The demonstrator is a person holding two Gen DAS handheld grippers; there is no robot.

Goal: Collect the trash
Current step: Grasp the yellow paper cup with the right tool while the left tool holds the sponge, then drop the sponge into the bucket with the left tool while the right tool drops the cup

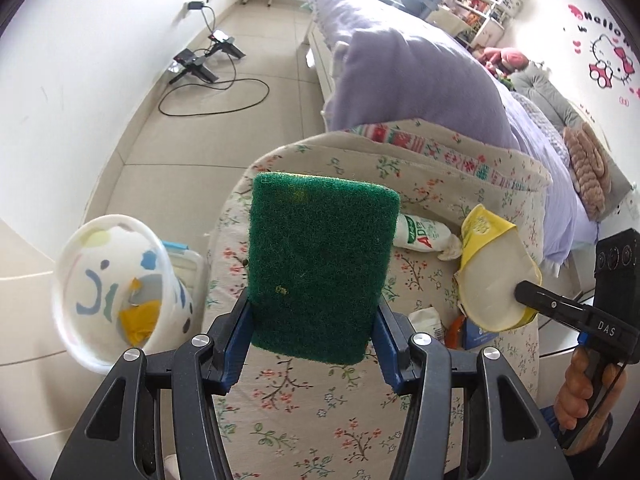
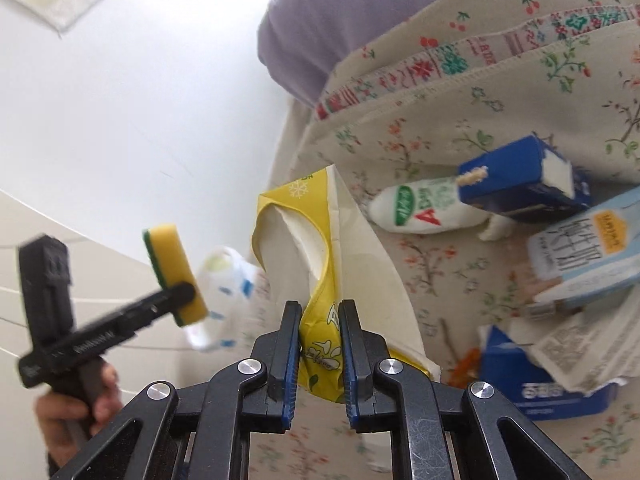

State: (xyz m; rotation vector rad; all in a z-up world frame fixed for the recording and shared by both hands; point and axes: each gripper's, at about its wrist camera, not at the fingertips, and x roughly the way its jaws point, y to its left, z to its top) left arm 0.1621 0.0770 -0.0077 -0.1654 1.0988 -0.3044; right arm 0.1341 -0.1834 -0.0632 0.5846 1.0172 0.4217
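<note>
My left gripper (image 1: pixel 314 312) is shut on a green and yellow scouring sponge (image 1: pixel 320 264), held above the flowered cloth (image 1: pixel 320 408); it also shows in the right wrist view (image 2: pixel 176 276). My right gripper (image 2: pixel 319 320) is shut on a crumpled yellow and white paper cup (image 2: pixel 320 264), lifted above the cloth; it shows at the right in the left wrist view (image 1: pixel 492 268). A white spotted bin (image 1: pixel 116 292) with yellow scraps inside is at the left, tipped toward me.
On the cloth lie a small white AD bottle (image 2: pixel 424 208), a blue carton (image 2: pixel 524 180), a pale blue milk carton (image 2: pixel 580 248), a blue box (image 2: pixel 532 376) and crumpled paper (image 2: pixel 584 348). A purple bedcover (image 1: pixel 412 80) lies behind. Cables and stands (image 1: pixel 208 64) are on the tiled floor.
</note>
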